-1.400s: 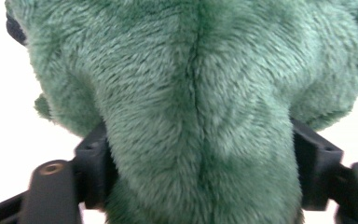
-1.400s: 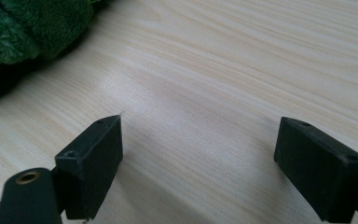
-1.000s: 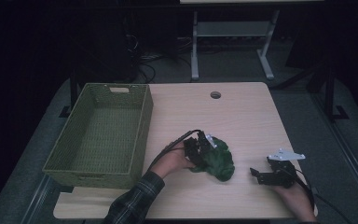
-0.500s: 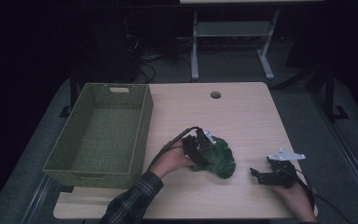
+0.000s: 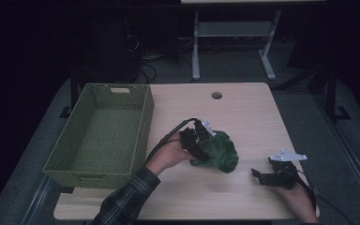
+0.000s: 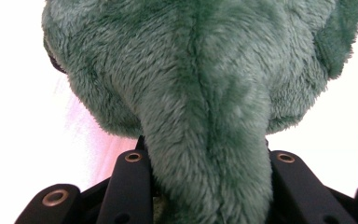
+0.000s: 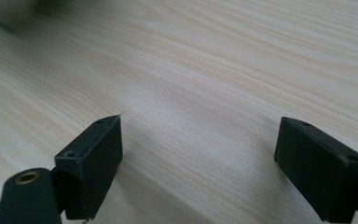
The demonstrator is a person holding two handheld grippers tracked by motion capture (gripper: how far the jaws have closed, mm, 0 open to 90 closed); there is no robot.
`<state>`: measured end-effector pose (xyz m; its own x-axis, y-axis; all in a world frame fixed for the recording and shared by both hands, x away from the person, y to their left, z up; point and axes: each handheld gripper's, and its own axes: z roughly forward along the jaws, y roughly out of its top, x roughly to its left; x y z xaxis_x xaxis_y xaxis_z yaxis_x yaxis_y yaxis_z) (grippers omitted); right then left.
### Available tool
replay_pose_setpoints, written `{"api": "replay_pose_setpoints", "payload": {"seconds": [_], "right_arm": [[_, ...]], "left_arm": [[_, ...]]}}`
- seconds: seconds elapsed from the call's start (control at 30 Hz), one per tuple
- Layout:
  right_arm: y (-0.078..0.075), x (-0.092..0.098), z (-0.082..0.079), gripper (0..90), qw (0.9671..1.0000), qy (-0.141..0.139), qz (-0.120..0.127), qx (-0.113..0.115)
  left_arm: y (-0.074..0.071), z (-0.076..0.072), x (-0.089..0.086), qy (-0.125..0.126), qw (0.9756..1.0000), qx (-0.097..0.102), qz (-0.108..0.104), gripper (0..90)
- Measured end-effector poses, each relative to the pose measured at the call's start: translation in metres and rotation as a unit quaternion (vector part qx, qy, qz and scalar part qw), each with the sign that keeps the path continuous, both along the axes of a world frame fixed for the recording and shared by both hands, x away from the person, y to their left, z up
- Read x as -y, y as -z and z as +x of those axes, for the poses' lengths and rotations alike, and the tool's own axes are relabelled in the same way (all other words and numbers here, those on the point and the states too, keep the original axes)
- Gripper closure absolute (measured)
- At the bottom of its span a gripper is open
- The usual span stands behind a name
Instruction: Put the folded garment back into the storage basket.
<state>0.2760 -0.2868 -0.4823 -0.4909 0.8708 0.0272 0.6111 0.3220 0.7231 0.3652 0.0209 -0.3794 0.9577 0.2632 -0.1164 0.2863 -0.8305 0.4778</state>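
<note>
Green and woven, the basket (image 5: 104,136) sits along the left edge of the table (image 5: 243,112), and nothing lies inside it. Just to its right, near the middle of the table and a bit toward the near edge, is the soft toy (image 5: 219,151). It is dark green and fuzzy all over, with short thick fur and a seam running down one long, thin part. That long part points back into the left gripper (image 5: 198,140), and the fat round body sticks out away from it, toward the right edge of the table. The left gripper is closed tight on the thin part of the toy. The right gripper (image 5: 264,177) rests low near the near right corner, jaws spread wide with only bare wood between them.
</note>
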Motion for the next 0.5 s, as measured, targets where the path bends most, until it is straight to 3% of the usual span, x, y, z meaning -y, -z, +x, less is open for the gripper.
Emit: {"api": "replay_pose_setpoints", "payload": {"seconds": [0.5], "right_arm": [[0.0, 0.0, 0.0, 14.6, 1.0, 0.0, 0.001, 0.0]], "left_arm": [[-0.037, 0.003, -0.029, -0.027, 0.9995, 0.012, -0.01, 64.3]]}}
